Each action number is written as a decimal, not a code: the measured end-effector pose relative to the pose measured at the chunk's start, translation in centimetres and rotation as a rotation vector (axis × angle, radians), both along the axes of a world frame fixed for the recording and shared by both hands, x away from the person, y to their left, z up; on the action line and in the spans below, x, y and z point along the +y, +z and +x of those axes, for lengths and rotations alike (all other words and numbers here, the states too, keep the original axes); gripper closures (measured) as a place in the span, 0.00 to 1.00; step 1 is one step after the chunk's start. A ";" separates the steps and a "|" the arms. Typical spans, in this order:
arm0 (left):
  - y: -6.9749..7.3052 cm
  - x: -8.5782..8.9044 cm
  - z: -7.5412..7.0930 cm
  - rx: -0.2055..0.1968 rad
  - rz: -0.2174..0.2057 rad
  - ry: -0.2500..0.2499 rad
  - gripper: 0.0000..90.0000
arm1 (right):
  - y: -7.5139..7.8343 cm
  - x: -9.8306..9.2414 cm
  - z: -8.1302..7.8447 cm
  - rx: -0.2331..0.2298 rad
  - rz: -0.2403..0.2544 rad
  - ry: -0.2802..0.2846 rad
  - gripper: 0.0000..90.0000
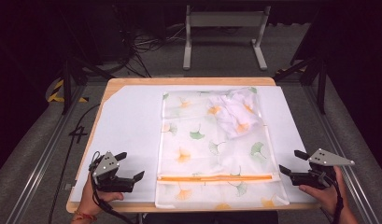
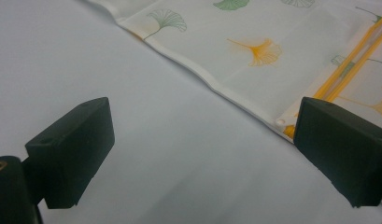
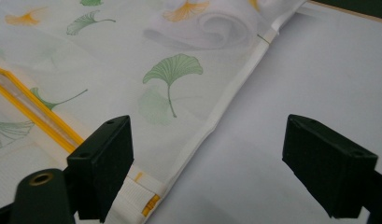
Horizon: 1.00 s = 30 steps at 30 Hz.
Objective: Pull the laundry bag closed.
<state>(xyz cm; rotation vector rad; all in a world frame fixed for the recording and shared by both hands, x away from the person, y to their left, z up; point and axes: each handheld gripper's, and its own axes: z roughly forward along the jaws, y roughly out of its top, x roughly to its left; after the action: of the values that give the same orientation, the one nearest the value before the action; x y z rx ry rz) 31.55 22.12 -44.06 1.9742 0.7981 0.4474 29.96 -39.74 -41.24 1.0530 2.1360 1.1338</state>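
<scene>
A white sheet (image 1: 132,121) covers the table (image 1: 188,81), and on it lies a sheer bag (image 1: 216,149) printed with green and orange ginkgo leaves, running from the centre toward 6 o'clock. An orange zip (image 1: 216,178) crosses the bag near its 6 o'clock edge. A crumpled cloth (image 1: 237,112) of the same print sits inside the bag at about 1 o'clock. The left gripper (image 1: 128,164) rests at 8 o'clock, just beside the bag's left edge, jaws spread with nothing between them. The right gripper (image 1: 291,162) sits at 4 o'clock by the bag's right edge, jaws also spread and empty.
</scene>
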 end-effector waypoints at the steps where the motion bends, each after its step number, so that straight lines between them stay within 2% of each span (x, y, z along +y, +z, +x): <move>1: 0.0 0.0 0.0 -0.001 0.004 0.002 0.07 | 0.0 0.0 0.0 -0.002 -0.002 -0.004 0.19; 9: 0.0 -0.6 -0.2 0.020 0.000 -0.025 0.08 | 0.0 0.2 0.0 0.003 -0.008 0.007 0.19; 15: 0.2 -0.8 -0.7 0.017 -0.006 -0.044 0.08 | 0.1 0.7 0.1 0.012 -0.002 0.032 0.23; 18: 0.2 -1.2 -1.3 0.018 -0.010 -0.058 0.09 | 0.4 1.4 0.3 0.019 0.036 0.062 0.26; 21: -0.1 -1.7 -1.6 0.028 -0.003 -0.084 0.09 | 0.7 3.3 0.9 0.041 0.054 0.128 0.30; 23: -0.2 -2.3 -1.9 0.031 0.028 -0.106 0.09 | 0.8 3.9 1.1 0.041 0.048 0.148 0.30; 25: -0.2 -2.8 -2.1 0.035 0.024 -0.114 0.09 | 0.9 5.3 1.6 0.052 0.047 0.184 0.32; 26: -0.1 -3.0 -2.2 0.036 0.024 -0.122 0.10 | 0.9 6.6 2.0 0.055 0.046 0.218 0.36; 28: -0.2 -3.5 -2.3 0.047 0.034 -0.131 0.11 | 0.9 7.0 2.2 0.059 0.052 0.228 0.38; 29: -0.3 -3.8 -2.4 0.045 0.042 -0.143 0.14 | 0.9 7.8 2.5 0.066 0.059 0.251 0.38; 30: -0.5 -4.1 -2.5 0.048 0.070 -0.155 0.20 | 0.8 9.3 2.9 0.067 0.046 0.281 0.39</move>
<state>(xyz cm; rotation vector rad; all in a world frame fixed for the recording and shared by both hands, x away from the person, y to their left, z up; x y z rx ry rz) 29.08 17.97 -44.60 2.1011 0.6608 0.3408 32.84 -30.47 -40.42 0.8388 2.3765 1.2957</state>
